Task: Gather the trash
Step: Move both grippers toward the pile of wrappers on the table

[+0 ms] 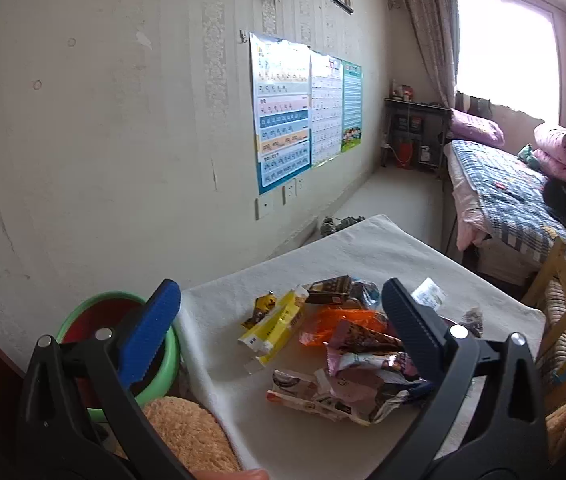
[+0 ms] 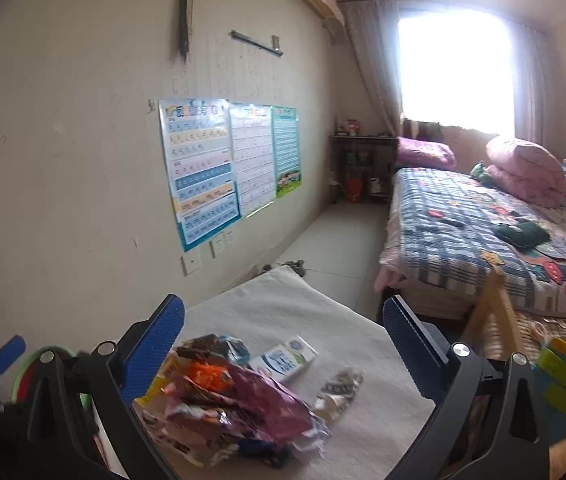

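Daylight enters through the window (image 1: 507,48) at upper right, which is blown out to featureless white in both views, with a soft halo spilling over the curtains (image 2: 371,60). The wall (image 1: 103,140) is evenly and dimly lit, with a flat, slightly hazy, washed-out cast. Shadows on the table (image 2: 283,304) are faint and diffuse. Fisheye distortion bends the wall and the posters (image 2: 223,168) into curves, and dark vignetted corners frame each view. In the right wrist view the pile of wrappers (image 2: 243,412) is smeared by motion blur; in the left wrist view it appears sharper.
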A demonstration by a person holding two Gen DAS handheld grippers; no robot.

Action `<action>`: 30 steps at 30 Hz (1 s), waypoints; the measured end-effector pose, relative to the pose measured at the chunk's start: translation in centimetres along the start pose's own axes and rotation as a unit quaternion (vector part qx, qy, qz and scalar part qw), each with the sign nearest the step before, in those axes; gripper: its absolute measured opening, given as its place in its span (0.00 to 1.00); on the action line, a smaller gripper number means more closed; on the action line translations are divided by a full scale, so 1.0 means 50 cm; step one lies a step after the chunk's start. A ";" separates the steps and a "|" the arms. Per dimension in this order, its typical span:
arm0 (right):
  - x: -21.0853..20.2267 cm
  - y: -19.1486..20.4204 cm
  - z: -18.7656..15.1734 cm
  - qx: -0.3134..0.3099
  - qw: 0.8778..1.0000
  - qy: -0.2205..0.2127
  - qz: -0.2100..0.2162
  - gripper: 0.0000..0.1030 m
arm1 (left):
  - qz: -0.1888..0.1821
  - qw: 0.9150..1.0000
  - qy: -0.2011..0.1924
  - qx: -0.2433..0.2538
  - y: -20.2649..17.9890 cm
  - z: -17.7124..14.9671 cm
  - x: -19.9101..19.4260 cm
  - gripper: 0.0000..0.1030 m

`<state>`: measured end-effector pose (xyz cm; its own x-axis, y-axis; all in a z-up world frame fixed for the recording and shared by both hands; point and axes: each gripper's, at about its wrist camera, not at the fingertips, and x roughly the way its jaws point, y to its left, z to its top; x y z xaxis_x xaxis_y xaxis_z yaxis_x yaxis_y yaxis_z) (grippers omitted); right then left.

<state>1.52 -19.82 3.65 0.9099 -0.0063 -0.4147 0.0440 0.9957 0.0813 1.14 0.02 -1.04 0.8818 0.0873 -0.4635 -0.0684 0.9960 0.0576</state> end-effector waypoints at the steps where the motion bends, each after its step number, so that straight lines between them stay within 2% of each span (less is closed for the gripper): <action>1: 0.015 0.005 0.010 0.000 1.000 0.002 0.004 0.93 | 0.008 1.000 -0.003 0.002 -0.002 0.003 0.001 0.96; 6: 0.086 0.015 0.047 -0.024 0.999 -0.010 0.035 0.93 | 0.056 0.998 -0.014 0.001 -0.011 0.005 0.020 0.96; 10: 0.109 -0.020 0.034 -0.009 0.998 0.022 0.058 0.93 | 0.089 0.996 -0.018 -0.015 -0.019 0.027 0.048 0.96; 13: 0.103 -0.046 0.035 -0.009 1.000 0.018 0.024 0.93 | 0.074 0.996 -0.032 -0.031 -0.025 0.074 0.069 0.96; 15: 0.090 -0.067 0.031 -0.006 1.000 0.011 0.007 0.93 | 0.079 0.996 -0.046 -0.019 -0.046 0.103 0.085 0.96; 17: 0.088 -0.078 0.023 -0.009 1.000 0.014 -0.009 0.93 | 0.084 0.996 -0.041 -0.009 -0.059 0.117 0.094 0.96; 19: 0.088 -0.079 0.013 -0.013 1.000 0.018 -0.016 0.93 | 0.081 0.996 -0.032 -0.023 -0.055 0.105 0.089 0.96; 21: 0.091 -0.075 0.004 -0.013 0.999 0.027 -0.012 0.93 | 0.059 0.998 -0.009 -0.033 -0.051 0.079 0.082 0.96; 24: 0.094 -0.054 -0.010 -0.024 0.999 0.036 -0.005 0.93 | 0.035 0.999 0.016 -0.017 -0.057 0.046 0.078 0.96; 25: 0.112 -0.056 0.007 -0.030 0.999 0.039 -0.004 0.93 | 0.036 0.999 0.015 -0.005 -0.060 0.040 0.076 0.96; 27: 0.111 -0.039 0.000 -0.047 0.998 0.038 -0.004 0.93 | 0.038 0.999 0.010 0.014 -0.063 0.033 0.070 0.96; 30: 0.110 -0.029 -0.006 -0.053 0.998 0.035 -0.005 0.93 | 0.032 0.999 0.010 0.016 -0.084 0.033 0.086 0.96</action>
<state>6.34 -21.28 0.98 0.8780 -0.0142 -0.4784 0.0067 0.9998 -0.0175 6.00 -3.84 -1.83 0.8661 0.1515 -0.4764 -0.1086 0.9872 0.1165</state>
